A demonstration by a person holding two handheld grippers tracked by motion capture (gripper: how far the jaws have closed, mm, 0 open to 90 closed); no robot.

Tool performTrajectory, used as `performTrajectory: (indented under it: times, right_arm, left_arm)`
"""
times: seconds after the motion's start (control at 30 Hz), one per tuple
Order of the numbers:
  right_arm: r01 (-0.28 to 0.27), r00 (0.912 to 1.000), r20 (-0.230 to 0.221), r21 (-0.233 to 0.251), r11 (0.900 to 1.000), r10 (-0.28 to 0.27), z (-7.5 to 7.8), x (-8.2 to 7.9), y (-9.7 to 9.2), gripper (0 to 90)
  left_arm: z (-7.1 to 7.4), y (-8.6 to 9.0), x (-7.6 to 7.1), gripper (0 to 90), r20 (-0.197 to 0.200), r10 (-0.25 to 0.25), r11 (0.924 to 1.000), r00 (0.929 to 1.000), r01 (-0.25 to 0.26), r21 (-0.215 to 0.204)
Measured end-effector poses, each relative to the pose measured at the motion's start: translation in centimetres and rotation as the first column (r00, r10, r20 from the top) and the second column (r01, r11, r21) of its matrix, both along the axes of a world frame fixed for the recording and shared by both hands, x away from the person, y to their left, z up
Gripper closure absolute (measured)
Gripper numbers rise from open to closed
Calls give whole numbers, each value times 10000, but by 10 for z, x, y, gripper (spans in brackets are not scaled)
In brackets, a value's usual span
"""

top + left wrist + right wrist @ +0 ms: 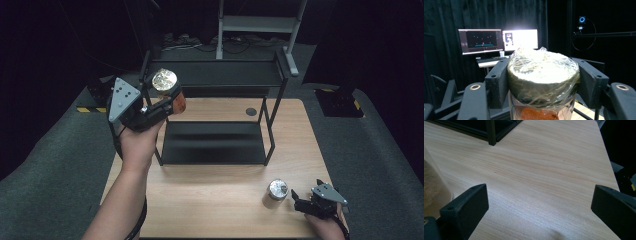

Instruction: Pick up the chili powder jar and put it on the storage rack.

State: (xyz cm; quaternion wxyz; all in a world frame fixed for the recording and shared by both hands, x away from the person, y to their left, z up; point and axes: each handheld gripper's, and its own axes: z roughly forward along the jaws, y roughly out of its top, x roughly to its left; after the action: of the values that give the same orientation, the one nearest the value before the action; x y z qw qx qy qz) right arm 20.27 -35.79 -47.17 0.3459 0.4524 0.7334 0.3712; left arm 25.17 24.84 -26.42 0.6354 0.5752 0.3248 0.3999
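Holding a clear jar (170,92) of orange-brown powder, the left gripper (162,100) is raised above the table's (225,210) left rear corner, beside the top tier of the black two-tier shelf rack (215,145). In the left gripper view both jaws press the jar's sides just under its foil-and-plastic-wrapped cap (543,72), with the jar upright. A second jar (275,192) with a silvery wrapped top stands on the table's front right area, just left of the right gripper (300,200). The right gripper rests low near the table's front right corner, its jaws spread wide over bare wood; the second jar's wall (434,185) sits just outside the left-hand jaw in the right gripper view.
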Motion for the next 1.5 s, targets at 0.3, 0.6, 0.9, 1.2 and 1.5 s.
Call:
performTrajectory:
  times: [0.3,0.6,0.9,1.2,1.5]
  right_arm:
    - [-8,10000,-2,-71,10000,8,0,0,1,3]
    - [-28,10000,32,-31,10000,28,0,0,0,3]
    - [-21,10000,17,49,10000,21,0,0,-1,3]
    - [-21,10000,27,116,9999,20,-1,0,-2,3]
    - [-23,10000,32,218,9998,22,-1,0,-4,3]
  left_arm:
    - [8,-9,13,346,35,58,10000,10000,-58,39]
    - [14,-20,27,346,20,133,9999,9999,-133,48]
    - [20,-29,42,346,-4,329,9994,9995,-329,120]
    - [22,-33,56,346,-81,598,9981,9982,-598,113]
    - [29,-37,70,346,-180,966,9951,9952,-962,226]
